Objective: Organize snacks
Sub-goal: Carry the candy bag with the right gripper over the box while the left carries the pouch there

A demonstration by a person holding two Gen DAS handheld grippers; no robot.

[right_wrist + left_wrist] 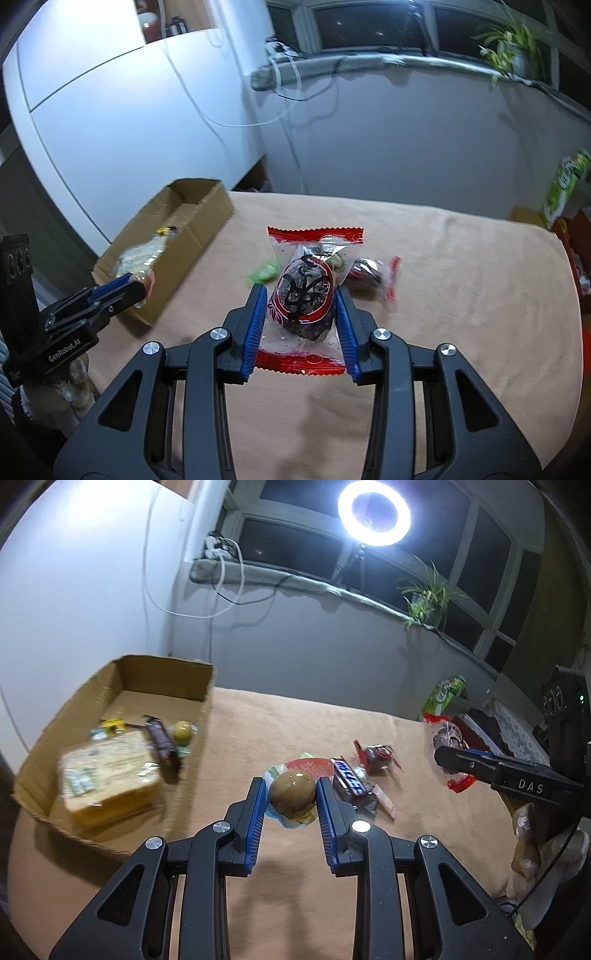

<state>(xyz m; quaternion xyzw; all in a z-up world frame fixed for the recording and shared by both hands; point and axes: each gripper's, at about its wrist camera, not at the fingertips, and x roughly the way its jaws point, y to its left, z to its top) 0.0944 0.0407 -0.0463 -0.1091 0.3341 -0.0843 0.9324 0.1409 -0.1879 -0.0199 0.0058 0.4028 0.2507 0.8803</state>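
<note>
The right gripper (301, 314) holds a clear packet with red ends (303, 295) between its blue pads – a dark round snack is inside. Below lies a table with a tan cloth (461, 295). Behind the packet, on the cloth, are a similar red packet (371, 276) and something green (263, 274), blurred. At far left the left gripper (138, 287) holds a small item near an open cardboard box (184, 254)
</note>
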